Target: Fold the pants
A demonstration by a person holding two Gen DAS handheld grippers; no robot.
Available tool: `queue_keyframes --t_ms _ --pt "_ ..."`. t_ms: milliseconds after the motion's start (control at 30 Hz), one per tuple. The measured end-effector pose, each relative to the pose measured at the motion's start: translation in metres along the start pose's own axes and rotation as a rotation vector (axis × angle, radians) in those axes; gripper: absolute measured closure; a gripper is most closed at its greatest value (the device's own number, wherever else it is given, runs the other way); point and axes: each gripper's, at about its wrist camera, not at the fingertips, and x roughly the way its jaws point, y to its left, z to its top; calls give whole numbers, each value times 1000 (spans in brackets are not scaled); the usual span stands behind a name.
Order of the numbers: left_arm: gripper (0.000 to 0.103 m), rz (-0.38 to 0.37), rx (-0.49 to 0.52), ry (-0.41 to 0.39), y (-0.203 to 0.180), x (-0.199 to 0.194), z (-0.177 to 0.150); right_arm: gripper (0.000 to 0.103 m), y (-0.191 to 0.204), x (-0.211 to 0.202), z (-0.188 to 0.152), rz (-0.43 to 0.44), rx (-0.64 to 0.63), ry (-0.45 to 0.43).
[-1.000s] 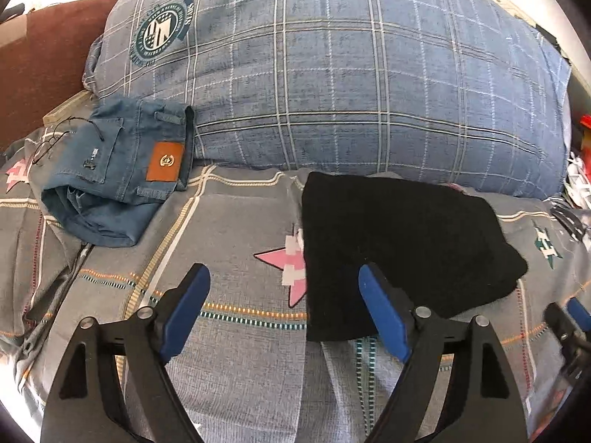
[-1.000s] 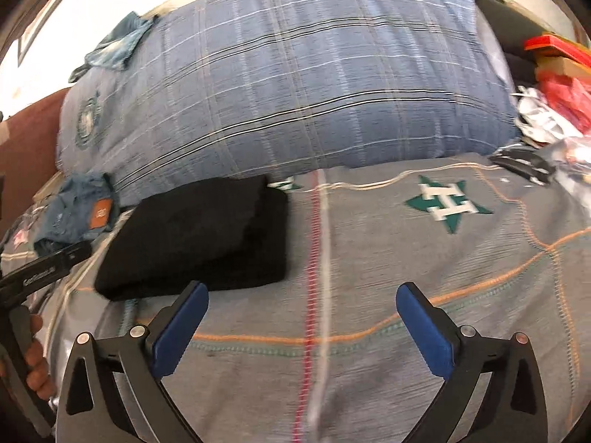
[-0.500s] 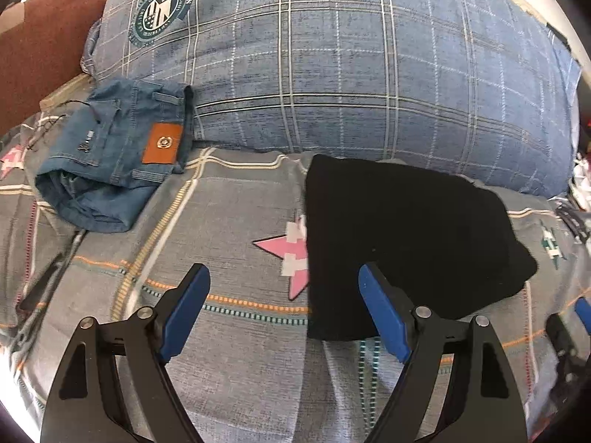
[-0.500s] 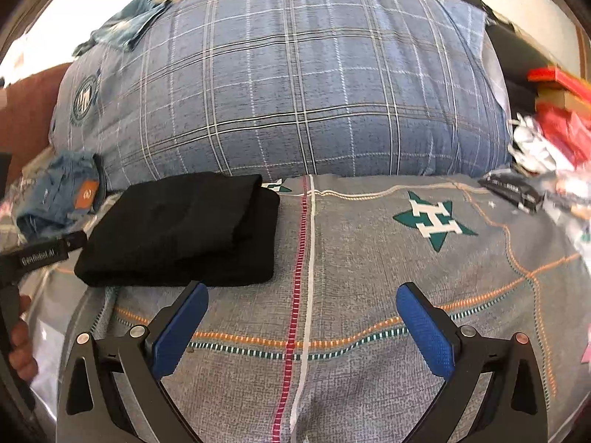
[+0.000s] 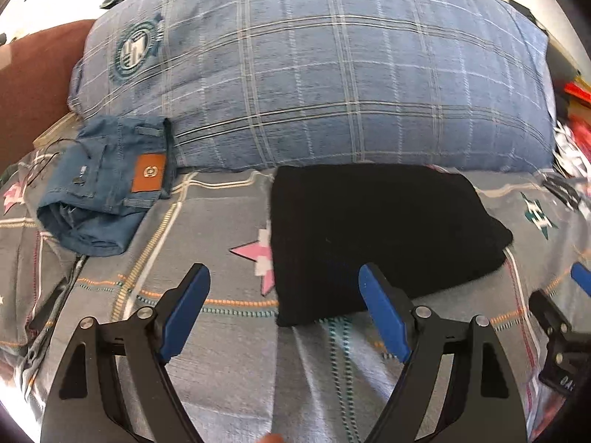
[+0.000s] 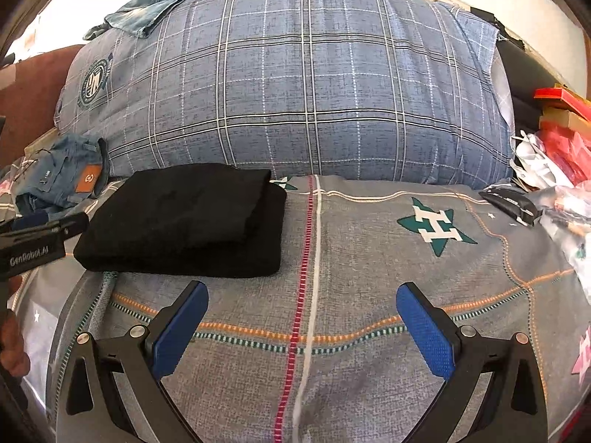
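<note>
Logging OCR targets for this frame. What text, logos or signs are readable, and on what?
"GenRobot.AI": white print on the left gripper's black body, right wrist view.
"H": white letter in the green star on the bedsheet.
Round crest on the plaid pillow: lettering too small to read.
Tan patch on the folded jeans: round emblem only, unreadable.
Black pants: no text.

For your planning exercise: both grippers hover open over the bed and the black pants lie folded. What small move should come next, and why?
Probably draw both grippers back. The black pants already lie folded in a neat stack, and the left gripper and right gripper are open, holding nothing.
</note>
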Motion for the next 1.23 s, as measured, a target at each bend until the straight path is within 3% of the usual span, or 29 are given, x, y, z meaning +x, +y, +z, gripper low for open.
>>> queue_keyframes --t_ms 367,733,1033,1233 --pt "20 -30 11 -1 -14 -12 -6 1 -19 -11 -6 -37 31 -4" --pt "20 -24 -28 22 -27 -15 -12 0 -25 -15 -6 -3 66 -13" --pt "20 -99 -59 64 -31 -15 -18 0 -27 -20 -8 -13 49 -10" --pt "20 -135 -59 27 -34 -27 -15 0 -31 -21 -10 -25 58 -7"
